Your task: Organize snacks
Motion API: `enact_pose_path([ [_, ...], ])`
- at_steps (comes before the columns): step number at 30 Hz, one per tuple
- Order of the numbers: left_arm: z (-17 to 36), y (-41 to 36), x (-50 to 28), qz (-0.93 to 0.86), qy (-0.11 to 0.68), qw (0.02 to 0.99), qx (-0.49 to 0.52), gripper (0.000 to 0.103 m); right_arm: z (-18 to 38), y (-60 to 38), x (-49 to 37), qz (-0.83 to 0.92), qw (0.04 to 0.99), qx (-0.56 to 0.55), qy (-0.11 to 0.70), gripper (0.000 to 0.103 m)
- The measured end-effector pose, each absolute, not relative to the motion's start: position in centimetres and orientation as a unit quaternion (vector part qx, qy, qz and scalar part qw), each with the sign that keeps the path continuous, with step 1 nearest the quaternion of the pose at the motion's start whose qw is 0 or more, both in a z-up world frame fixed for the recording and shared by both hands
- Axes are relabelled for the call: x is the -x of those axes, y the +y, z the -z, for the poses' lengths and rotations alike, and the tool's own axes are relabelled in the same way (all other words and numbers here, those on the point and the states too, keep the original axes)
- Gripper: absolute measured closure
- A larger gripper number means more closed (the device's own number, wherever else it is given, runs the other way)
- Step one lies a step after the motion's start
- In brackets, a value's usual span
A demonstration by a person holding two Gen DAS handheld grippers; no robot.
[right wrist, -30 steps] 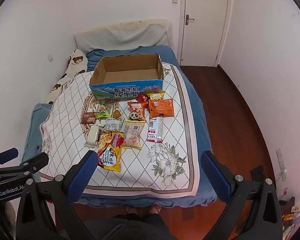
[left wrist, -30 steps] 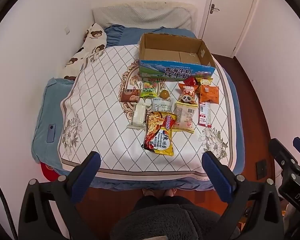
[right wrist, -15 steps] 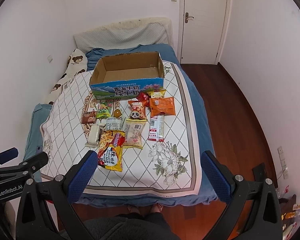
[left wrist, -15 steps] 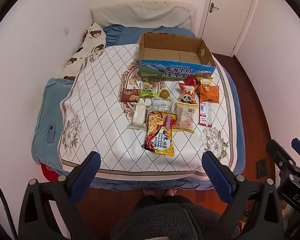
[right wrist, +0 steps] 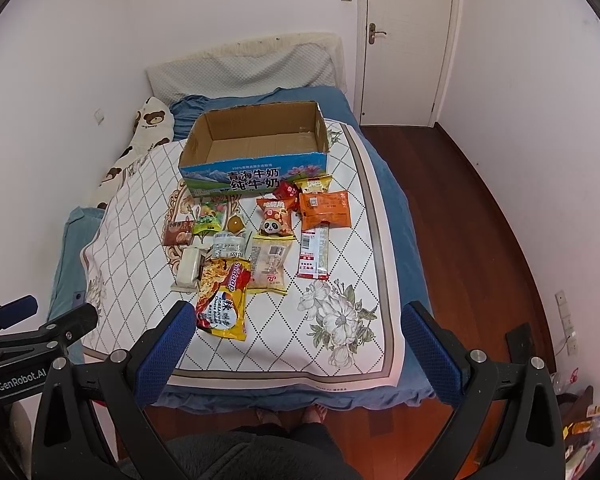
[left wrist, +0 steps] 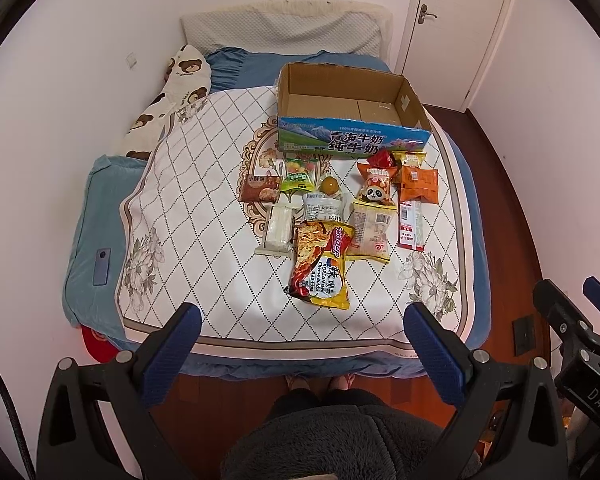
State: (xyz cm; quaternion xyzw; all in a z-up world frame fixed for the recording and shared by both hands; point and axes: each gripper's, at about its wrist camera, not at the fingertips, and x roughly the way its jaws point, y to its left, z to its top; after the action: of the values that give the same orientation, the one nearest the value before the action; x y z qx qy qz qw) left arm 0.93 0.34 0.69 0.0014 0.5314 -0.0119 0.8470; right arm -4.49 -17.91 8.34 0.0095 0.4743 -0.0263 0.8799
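Note:
An empty cardboard box (left wrist: 352,112) (right wrist: 256,148) with a blue printed front stands on the bed. Several snack packets lie in front of it: a yellow-red noodle bag (left wrist: 320,264) (right wrist: 223,300), a panda packet (left wrist: 374,186) (right wrist: 275,218), an orange packet (left wrist: 418,186) (right wrist: 325,210), a long red-white bar (left wrist: 410,224) (right wrist: 314,254), a white bar (left wrist: 278,228) (right wrist: 189,268). My left gripper (left wrist: 300,344) and right gripper (right wrist: 296,344) hang open and empty above the bed's near end, well short of the snacks.
The bed has a white diamond-pattern quilt (left wrist: 204,216) and blue sheet. A bear-print pillow (left wrist: 172,96) lies at the left wall. A phone (left wrist: 100,266) rests on the blue sheet. Wood floor (right wrist: 480,240) and a closed door (right wrist: 404,40) are right. The person's feet (left wrist: 320,380) stand below.
Both views have shifted only slightly; the snacks and box lie where they were. Both grippers stay open.

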Motion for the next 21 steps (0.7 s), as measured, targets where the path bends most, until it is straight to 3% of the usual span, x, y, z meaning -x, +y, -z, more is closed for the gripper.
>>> enact_pose_path([
  [21,-0.97,0.36,-0.74,0.010,0.526,0.850,-0.002,0.000,-8.39,-17.77,4.53,0.025,0.880,-0.011,0.473,0.000],
])
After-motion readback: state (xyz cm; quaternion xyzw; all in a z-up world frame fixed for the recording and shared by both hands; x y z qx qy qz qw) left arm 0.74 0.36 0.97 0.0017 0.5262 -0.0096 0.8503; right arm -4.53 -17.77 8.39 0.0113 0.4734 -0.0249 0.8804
